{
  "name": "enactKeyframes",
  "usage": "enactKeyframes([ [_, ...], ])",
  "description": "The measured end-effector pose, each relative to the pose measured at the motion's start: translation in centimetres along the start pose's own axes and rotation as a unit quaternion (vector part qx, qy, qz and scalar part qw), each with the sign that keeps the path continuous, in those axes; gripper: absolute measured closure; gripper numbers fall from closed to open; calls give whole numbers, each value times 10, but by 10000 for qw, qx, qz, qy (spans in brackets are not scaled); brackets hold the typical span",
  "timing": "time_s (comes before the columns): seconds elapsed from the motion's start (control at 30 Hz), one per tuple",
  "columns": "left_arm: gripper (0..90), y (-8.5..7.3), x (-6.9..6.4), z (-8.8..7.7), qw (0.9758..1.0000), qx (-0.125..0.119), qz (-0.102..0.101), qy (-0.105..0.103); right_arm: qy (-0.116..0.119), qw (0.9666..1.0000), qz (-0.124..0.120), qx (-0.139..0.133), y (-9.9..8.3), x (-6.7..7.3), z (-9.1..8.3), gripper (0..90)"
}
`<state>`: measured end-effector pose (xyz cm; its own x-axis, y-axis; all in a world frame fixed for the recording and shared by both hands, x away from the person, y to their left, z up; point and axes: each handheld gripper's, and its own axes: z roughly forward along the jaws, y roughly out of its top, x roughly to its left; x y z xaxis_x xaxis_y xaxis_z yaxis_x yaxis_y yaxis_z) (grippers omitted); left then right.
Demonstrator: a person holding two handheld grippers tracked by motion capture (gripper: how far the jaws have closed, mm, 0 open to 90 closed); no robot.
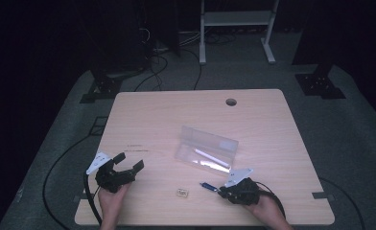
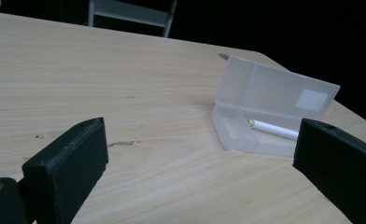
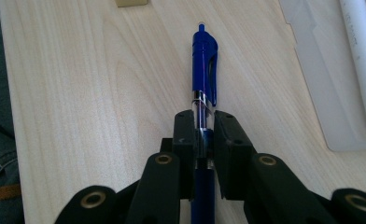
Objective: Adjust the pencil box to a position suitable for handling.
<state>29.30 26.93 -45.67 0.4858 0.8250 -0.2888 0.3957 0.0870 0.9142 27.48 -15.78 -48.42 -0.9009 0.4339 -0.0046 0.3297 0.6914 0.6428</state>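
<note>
My left gripper [image 1: 127, 163] rests at the table's [image 1: 152, 120] near edge, hand low behind it, jaws wide apart with nothing between; beyond my right jaw the open clear case [image 2: 270, 109] half hides a white pen [image 2: 274, 129]. My right gripper [image 3: 204, 133], held low and level, has its jaws clamped on the blue pen [image 3: 203, 70], whose clipped end sticks out ahead of them. A small eraser [image 1: 182, 192] lies ahead, cut off in the right gripper view.

The blue pen's [image 3: 203, 65] lower barrel is hidden between the jaws.
</note>
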Motion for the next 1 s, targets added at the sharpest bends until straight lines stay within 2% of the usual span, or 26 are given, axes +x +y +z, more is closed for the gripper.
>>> enactKeyframes([
  [0.27, 21, 0, 1, 0, 10000, -7, -13, 4, 108, 9999, 56, -17, 0, -1, -1, 793],
  [0.47, 21, 0, 0, 0, 10000, -4, -14, 4, 96, 9998, 93, -156, 1, -3, -8, 793],
  [0.7, 21, 0, 0, 0, 10000, 0, -12, 12, 27, 9992, 133, -380, 7, -9, -23, 792],
  [1.0, 21, 0, 1, 0, 10000, 12, -13, 11, -1, 9989, 118, -447, 14, -12, -29, 792],
])
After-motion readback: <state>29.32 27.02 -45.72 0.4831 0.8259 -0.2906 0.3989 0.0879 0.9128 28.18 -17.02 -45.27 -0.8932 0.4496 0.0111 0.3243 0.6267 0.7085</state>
